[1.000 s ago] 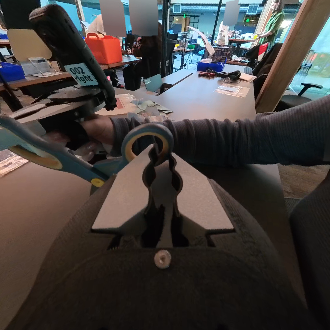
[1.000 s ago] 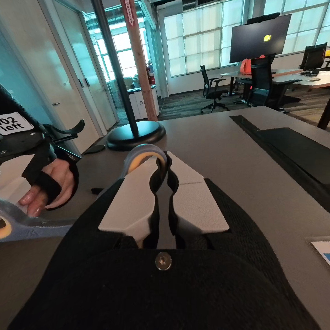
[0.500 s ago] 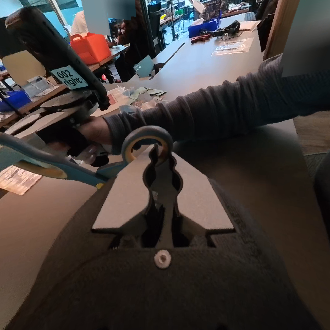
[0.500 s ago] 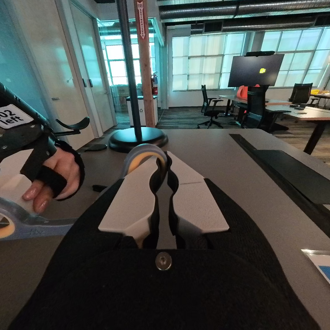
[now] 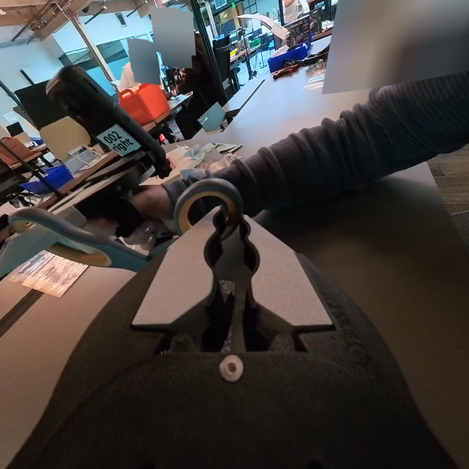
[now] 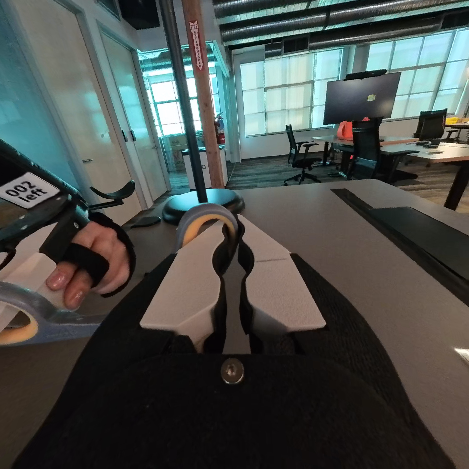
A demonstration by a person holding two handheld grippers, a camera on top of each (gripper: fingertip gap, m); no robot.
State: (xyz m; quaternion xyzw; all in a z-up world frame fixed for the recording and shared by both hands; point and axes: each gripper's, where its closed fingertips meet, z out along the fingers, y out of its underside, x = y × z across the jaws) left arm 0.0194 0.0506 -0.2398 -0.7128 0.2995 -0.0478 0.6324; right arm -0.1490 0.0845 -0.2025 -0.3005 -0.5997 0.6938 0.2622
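- A pair of scissors (image 5: 121, 253) hangs in the air just above a grey table (image 6: 330, 253), held between two hand-held claws, one handle loop in each.
- The handles are smooth blue plastic, and each loop has a softer-looking yellow lining inside.
- The left gripper (image 5: 229, 223) has its pale, wavy-edged fingers closed on the rim of the small round loop (image 5: 208, 187).
- The right gripper (image 6: 237, 228) is clamped on the rim of the other loop (image 6: 203, 212). In the left wrist view this loop shows as a longer oval (image 5: 63, 236).
- Over the last second neither hold has altered: both claws stay closed on the same loops, and the handles keep about the same spread.
- What has changed is the pose. The right wrist view has tipped upward and now shows much more ceiling, and the left wrist view has rolled to a slant.
- A bare hand (image 5: 152, 203) in a ribbed dark sleeve (image 5: 330, 157) works the right gripper's trigger.
- Torn grey-green paper scraps (image 5: 215, 149) lie well behind the scissors, and a printed sheet (image 5: 48, 274) lies flat at the left.
- A round black stand base (image 6: 223, 200) sits on the table beyond the right claw.
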